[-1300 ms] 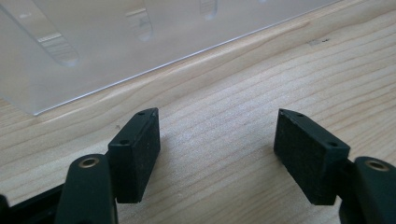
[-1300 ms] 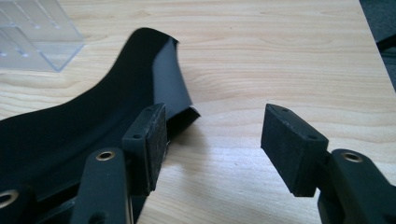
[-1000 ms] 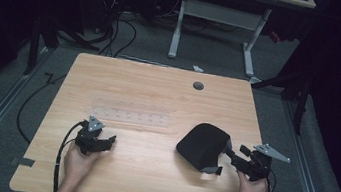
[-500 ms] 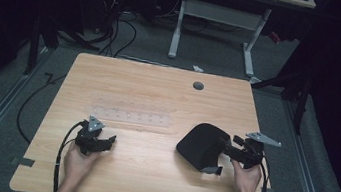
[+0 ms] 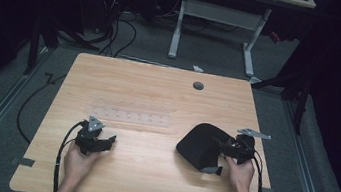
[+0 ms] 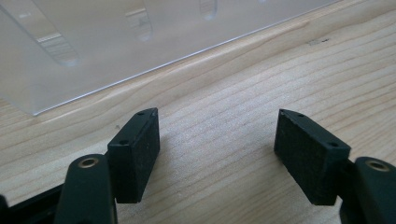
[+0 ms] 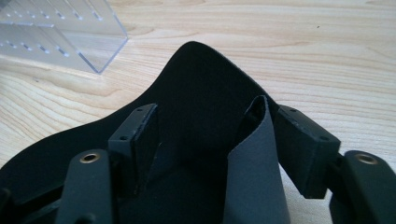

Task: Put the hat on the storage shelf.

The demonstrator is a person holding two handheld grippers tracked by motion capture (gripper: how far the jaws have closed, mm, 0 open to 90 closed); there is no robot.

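A black soft pad (image 5: 196,145) lies on the wooden table (image 5: 158,94) at the right front. In the right gripper view it (image 7: 201,84) bulges up, and a grey strip (image 7: 254,163) of it curls up by the right jaw. My right gripper (image 5: 223,147) is at the pad's right edge. Its jaws (image 7: 217,135) stand open, one on each side of the raised fold. My left gripper (image 5: 108,139) rests at the left front, open (image 6: 217,140) over bare wood, just short of a clear plastic rack (image 6: 140,42).
The clear rack (image 5: 130,116) lies flat across the table's middle, and its corner (image 7: 56,37) shows in the right gripper view. A round cable hole (image 5: 198,85) sits near the far edge. Cables (image 5: 116,33) and a desk frame (image 5: 220,17) are on the floor beyond.
My right gripper has moved left and a little farther from the person, onto the pad's right edge. The left gripper has stayed where it was.
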